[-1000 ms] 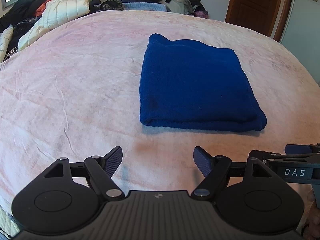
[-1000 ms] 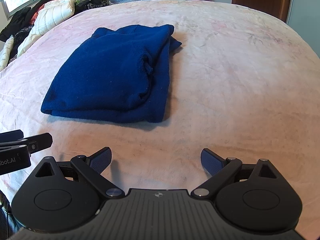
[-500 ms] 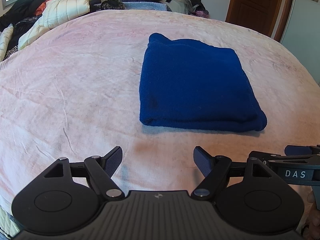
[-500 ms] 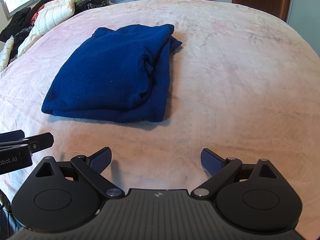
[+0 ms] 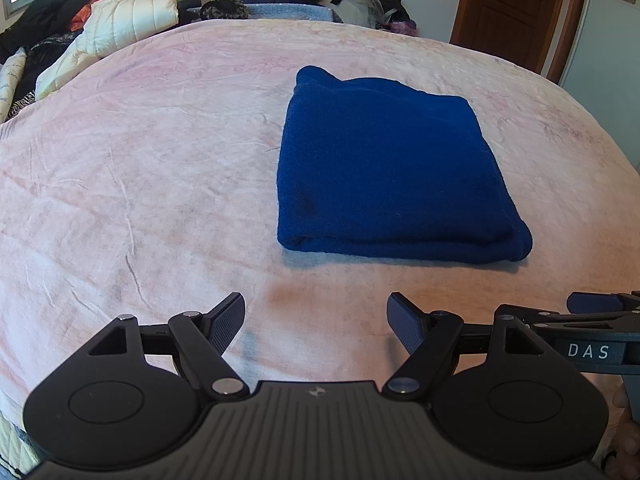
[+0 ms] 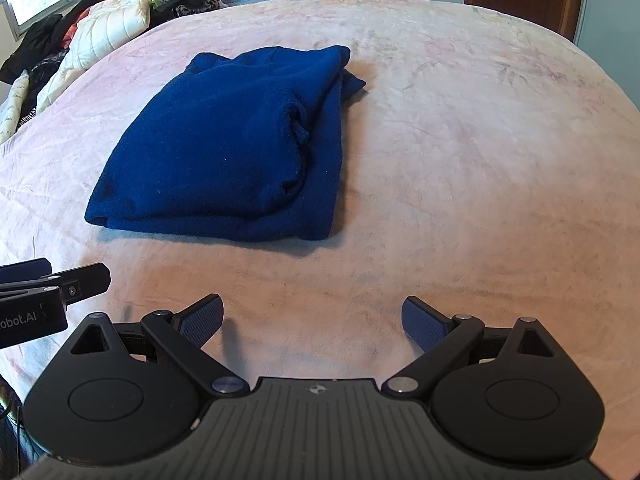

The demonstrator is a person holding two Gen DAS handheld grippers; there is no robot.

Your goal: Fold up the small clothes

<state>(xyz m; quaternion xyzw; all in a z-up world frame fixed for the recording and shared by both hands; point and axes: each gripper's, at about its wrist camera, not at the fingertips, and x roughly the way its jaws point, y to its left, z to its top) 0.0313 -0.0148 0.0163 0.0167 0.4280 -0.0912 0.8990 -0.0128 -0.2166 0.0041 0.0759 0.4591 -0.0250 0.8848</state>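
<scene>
A folded blue fleece garment lies on a bed under a pale pink blanket, near its middle, while the left gripper and right gripper hover side by side above the near edge, both tilted down toward it. The fingers of each stand wide apart and hold nothing. The garment sits ahead of both pairs of fingers and apart from them, off to the right in the left wrist view and off to the left in the right wrist view. Seen from the right, its layers look uneven, with a loose flap bunched along one side; any further lift or tuck there could likely drag the soft stack open. Heaped clothes line the far edge of the bed.
</scene>
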